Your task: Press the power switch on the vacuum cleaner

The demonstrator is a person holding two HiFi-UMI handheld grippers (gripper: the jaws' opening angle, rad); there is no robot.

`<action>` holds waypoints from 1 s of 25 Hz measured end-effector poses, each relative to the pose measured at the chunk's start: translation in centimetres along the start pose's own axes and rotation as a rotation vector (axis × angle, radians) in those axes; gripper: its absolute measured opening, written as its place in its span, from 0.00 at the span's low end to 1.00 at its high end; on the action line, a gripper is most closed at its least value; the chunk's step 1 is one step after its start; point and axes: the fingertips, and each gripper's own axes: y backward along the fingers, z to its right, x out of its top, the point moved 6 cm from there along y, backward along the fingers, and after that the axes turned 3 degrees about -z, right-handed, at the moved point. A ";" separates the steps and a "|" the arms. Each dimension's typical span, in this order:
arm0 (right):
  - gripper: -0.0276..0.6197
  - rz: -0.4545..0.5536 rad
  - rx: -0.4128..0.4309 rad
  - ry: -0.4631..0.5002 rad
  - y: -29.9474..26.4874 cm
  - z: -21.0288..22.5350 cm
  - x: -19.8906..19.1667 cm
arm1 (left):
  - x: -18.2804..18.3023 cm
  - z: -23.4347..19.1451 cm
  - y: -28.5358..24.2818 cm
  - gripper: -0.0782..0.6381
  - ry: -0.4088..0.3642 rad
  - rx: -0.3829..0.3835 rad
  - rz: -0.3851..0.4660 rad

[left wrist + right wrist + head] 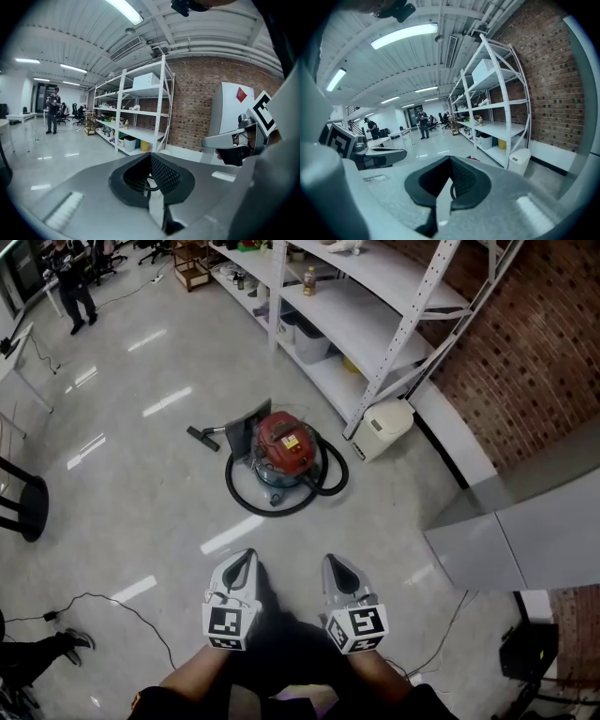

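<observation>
A red-topped vacuum cleaner (286, 448) stands on the glossy floor ahead of me, with its black hose (272, 509) looped around it and the nozzle (202, 437) lying to its left. Both grippers are held low and close to my body, well short of the vacuum. My left gripper (246, 561) is shut on nothing, and my right gripper (335, 564) is likewise shut and empty. In the left gripper view the jaws (150, 155) meet with only the shelves beyond. In the right gripper view a sliver of the red vacuum (471, 159) shows just over the closed jaws (450, 158).
White metal shelving (375, 306) runs along the brick wall behind the vacuum, and a white bin (384, 427) sits at its foot. A grey cabinet (525, 531) stands at my right. A thin cable (112, 601) crosses the floor at left. A person (75, 287) stands far back.
</observation>
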 end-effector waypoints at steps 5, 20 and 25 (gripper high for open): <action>0.03 0.008 -0.029 0.010 -4.6 -0.4 3.7 | 2.7 -4.3 -3.8 0.13 -0.004 -0.027 0.012; 0.03 0.013 -0.034 0.046 -13.7 0.5 9.1 | 6.6 -11.4 -9.8 0.13 -0.011 -0.013 0.034; 0.03 -0.029 0.019 0.055 -17.6 2.4 9.1 | 6.7 -12.5 -12.3 0.13 0.000 0.045 0.026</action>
